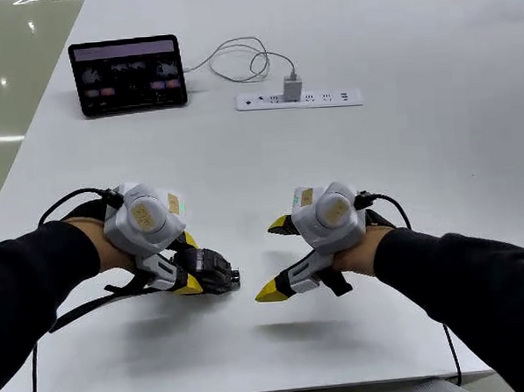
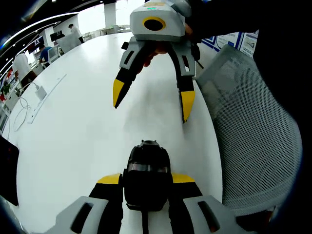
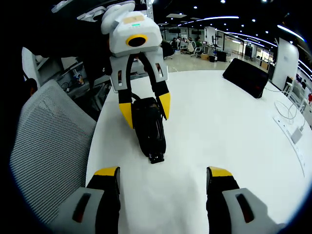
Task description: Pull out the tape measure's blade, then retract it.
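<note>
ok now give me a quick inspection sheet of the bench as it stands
surface: white table, no marks seen
job's things: black tape measure, no blade drawn out
clutter: tablet and power strip with a charger plugged in, at the far side
claws: left claw shut on the tape measure; right claw open, facing it, apart from it
cables: white cable loops from the charger to the tablet; black leads run from both claws
surroundings: mesh chair at the table's near edge; office beyond, people far off
</note>
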Tool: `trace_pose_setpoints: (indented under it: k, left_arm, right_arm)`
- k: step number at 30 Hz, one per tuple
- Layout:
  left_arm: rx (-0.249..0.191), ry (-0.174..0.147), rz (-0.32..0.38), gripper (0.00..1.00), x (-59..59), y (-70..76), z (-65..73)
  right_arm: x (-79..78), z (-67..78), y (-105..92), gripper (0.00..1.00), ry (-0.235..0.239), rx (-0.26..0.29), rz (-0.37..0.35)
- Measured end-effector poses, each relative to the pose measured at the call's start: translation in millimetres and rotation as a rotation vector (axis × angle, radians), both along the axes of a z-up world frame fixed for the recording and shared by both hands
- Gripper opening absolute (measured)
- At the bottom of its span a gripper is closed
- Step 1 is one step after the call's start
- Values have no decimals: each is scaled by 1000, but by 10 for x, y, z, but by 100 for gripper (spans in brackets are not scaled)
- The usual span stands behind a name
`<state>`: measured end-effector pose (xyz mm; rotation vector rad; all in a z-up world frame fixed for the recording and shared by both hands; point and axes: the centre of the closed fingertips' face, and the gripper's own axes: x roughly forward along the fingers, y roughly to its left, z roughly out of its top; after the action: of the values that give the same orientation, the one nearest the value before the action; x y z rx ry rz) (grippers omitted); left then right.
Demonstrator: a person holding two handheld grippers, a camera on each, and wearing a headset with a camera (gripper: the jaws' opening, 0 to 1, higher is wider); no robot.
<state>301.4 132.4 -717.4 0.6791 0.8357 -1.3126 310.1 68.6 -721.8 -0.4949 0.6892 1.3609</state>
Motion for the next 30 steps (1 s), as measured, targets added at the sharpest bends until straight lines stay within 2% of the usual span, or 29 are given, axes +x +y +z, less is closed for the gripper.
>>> trace_pose_setpoints:
  k: [5, 11, 12, 14, 15, 18, 24, 30]
  left_arm:
    - [3, 10, 5, 32, -3, -1, -3]
    - [-2, 20, 21, 32, -12, -3, -1]
    - [6, 21, 20, 32, -11, -4, -5]
    - [23, 18, 7, 32, -14, -4, -11]
    - [26, 17, 3, 32, -16, 0, -12]
    - [25, 17, -2, 32, -18, 4, -14]
    - [30, 17, -1, 32, -23, 6, -16]
    - [28, 17, 2, 32, -21, 8, -16]
  right_arm:
    - [-42, -107, 97, 58, -28, -27, 39]
    - [-37, -161, 212, 47, -48, -23, 65]
    - [-40, -168, 224, 44, -47, -24, 70]
    - [-63, -183, 235, 30, -35, -33, 91]
    - [-85, -166, 254, 26, -23, -21, 100]
    - [-89, -190, 259, 29, -30, -37, 116]
    - [-90, -268, 259, 26, -32, -62, 131]
    - [-90, -304, 313, 24, -39, -64, 144]
